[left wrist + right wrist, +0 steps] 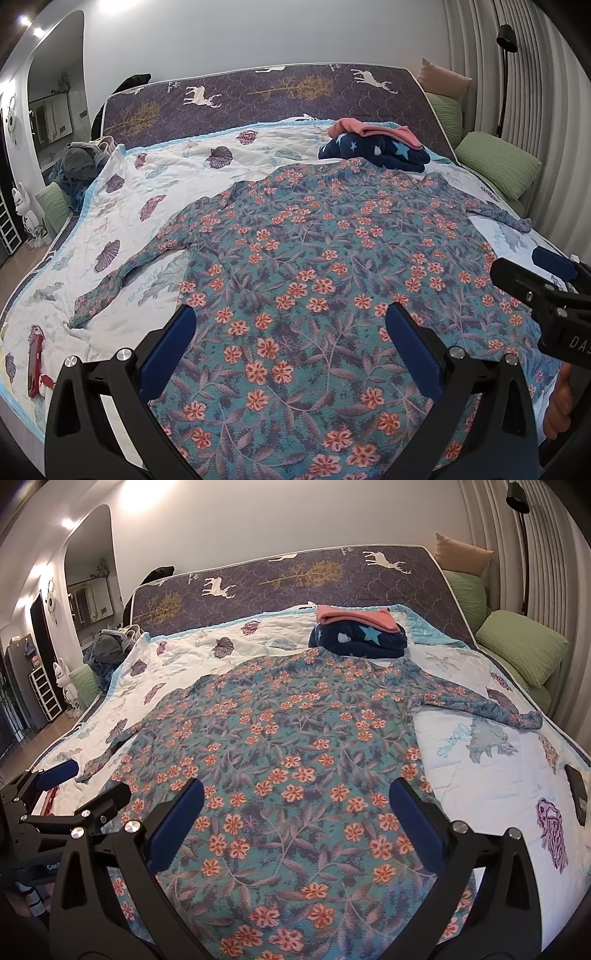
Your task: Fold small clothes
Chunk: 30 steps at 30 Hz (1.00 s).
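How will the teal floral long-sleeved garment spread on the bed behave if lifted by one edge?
The teal floral long-sleeved garment will probably drape limply: it lies flat, following the quilt's wrinkles. Its sleeves would likely dangle. It looks thin, so probably light.

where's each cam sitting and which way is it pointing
Left wrist: on the left gripper, low over the floral garment, facing the headboard; the right gripper and a bit of hand show at right.
Right wrist: on the right gripper, same heading; the left gripper shows at far left.
Shared: the garment, the folded stack, green pillows.
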Each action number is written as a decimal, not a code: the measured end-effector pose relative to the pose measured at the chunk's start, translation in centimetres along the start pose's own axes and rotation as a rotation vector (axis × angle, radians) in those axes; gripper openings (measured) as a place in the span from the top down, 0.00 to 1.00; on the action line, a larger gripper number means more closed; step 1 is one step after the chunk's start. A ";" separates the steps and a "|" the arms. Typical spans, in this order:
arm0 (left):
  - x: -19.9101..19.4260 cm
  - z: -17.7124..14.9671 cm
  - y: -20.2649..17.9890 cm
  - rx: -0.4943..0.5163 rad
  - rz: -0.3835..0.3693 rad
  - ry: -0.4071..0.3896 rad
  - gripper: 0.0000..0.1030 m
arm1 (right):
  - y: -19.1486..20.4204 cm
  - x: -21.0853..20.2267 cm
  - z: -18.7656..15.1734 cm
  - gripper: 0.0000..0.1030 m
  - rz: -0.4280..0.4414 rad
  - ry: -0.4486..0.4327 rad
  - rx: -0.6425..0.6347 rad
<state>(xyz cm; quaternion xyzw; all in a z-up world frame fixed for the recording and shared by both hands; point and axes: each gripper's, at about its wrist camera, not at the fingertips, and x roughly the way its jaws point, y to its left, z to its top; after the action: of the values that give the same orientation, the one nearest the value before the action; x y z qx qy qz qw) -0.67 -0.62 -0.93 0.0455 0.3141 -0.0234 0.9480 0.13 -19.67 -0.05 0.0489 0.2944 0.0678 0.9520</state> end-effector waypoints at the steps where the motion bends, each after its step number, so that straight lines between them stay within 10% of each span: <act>1: 0.0 0.0 0.1 -0.002 -0.001 0.000 0.01 | 0.1 -0.1 0.0 0.02 -0.001 -0.002 -0.003; 30: 0.4 -0.2 0.7 -0.019 -0.030 0.016 0.01 | 1.2 -0.3 0.0 0.02 -0.026 -0.023 -0.042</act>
<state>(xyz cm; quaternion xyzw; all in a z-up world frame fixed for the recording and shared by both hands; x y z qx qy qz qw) -0.42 0.08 -1.33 0.0320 0.3225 -0.0342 0.9454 -0.20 -18.57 0.24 0.0261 0.2825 0.0610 0.9570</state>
